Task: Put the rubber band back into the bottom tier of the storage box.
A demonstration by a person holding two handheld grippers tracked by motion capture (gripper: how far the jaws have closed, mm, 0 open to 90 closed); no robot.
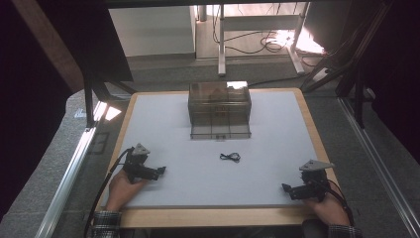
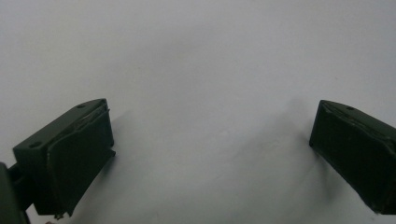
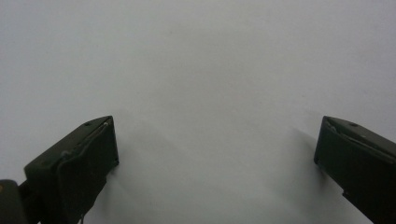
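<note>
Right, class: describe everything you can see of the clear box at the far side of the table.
The clear box is a smoky, see-through container, plastic by its look, with thin dark frame lines dividing its front into compartments. It stands upright on the white mat, centred near the far edge. Something brownish sits in its upper part, too blurred to name. A small black item lies on the mat in front of it, apart. Nothing touches the box but the mat.

Small black cable point(image 1: 230, 156) before clear organizer point(image 1: 219, 110)

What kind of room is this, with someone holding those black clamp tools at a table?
Probably a lab or workshop set up for recording. A white-topped table holds a clear drawer box, cables lie on the floor behind, and metal frame rails run beside it.
</note>
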